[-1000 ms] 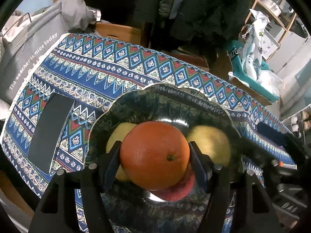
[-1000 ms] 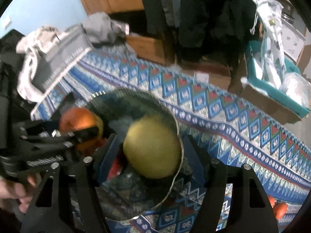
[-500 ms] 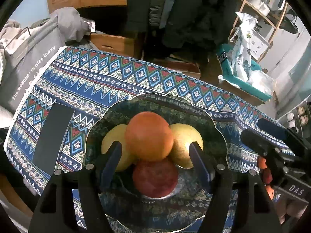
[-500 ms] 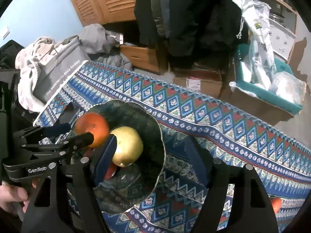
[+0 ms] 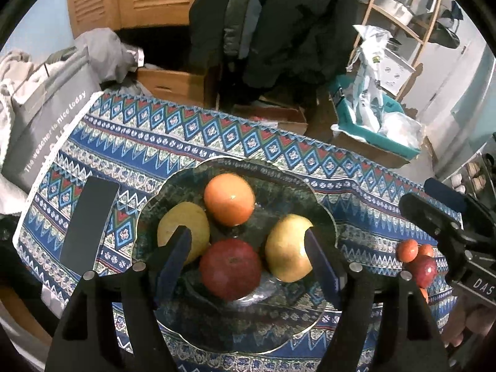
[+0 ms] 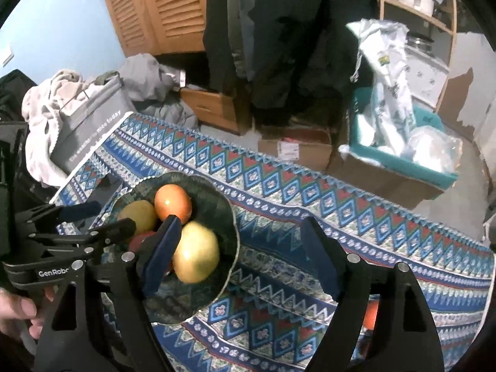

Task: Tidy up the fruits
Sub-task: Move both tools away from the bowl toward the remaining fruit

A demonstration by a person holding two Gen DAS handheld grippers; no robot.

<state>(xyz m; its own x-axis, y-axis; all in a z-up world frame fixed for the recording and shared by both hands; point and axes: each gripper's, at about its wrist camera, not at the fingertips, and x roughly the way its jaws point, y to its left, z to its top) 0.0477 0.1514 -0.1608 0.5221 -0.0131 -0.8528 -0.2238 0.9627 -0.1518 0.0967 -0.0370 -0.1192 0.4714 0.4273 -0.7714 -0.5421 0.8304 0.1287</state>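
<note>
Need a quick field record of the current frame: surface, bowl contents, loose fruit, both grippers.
surface: patterned tablecloth
bowl: dark, scalloped rim
bowl contents: orange, red apple, two yellow fruits
loose fruit: small red and orange pieces on the cloth, right of the bowl
other: black flat object left of the bowl
left gripper: jaws opening, nothing held
right gripper: jaws opening, nothing held

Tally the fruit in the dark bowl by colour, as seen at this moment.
Orange: 1
Red: 1
Yellow, left one and right one: 2
Total in the bowl: 4
</note>
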